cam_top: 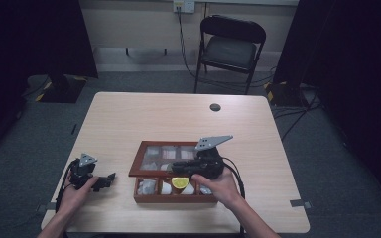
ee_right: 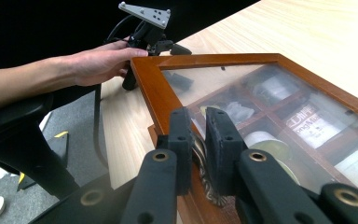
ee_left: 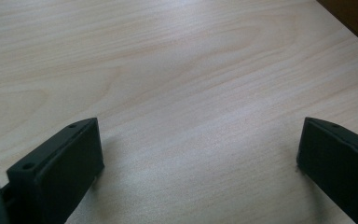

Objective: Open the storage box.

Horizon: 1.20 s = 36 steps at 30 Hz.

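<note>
A brown wooden box with several compartments stands at the table's front middle. Its glass lid is tilted up off the box. My right gripper reaches over the box from the right. In the right gripper view the right gripper is shut on a striped tab at the lid's wooden frame. A yellow round piece lies in a front compartment under the gripper. My left gripper rests on the table left of the box, open; the left gripper has only bare wood between its jaws.
White packets and a pale roll show through the glass. A small dark disc lies at the table's far side. A black folding chair stands beyond the table. The box's corner is near the left gripper.
</note>
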### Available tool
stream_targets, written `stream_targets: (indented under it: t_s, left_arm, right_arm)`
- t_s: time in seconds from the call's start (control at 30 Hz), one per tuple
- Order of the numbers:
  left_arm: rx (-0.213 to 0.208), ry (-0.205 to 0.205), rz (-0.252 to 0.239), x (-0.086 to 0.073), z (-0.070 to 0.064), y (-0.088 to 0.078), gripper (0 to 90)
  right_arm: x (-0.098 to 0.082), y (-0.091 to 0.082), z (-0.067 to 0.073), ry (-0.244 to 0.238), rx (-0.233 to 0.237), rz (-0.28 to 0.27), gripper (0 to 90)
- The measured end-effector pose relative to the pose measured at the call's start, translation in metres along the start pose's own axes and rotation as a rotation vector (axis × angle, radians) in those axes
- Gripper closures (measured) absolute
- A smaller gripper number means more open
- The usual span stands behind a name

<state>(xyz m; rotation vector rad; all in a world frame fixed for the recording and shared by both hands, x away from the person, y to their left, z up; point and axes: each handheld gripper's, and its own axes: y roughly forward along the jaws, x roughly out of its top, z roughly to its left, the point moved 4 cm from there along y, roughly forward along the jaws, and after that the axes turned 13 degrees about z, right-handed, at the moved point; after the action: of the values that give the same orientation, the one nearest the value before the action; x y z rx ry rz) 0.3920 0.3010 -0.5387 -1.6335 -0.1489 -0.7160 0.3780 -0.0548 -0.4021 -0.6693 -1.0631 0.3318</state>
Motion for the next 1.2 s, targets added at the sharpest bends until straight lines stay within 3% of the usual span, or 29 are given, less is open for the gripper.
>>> stream_targets:
  t_s: [0.5, 1.2]
  left_arm:
    - [0.0, 0.0, 0.0, 0.0, 0.0, 0.0, 0.0]
    - [-0.001, 0.001, 0.001, 0.0, 0.0, 0.0, 0.0]
  right_arm:
    - [0.015, -0.009, -0.003, -0.005, -0.012, 0.005, 80.8]
    - [0.031, -0.017, -0.011, 0.005, 0.007, 0.022, 80.9]
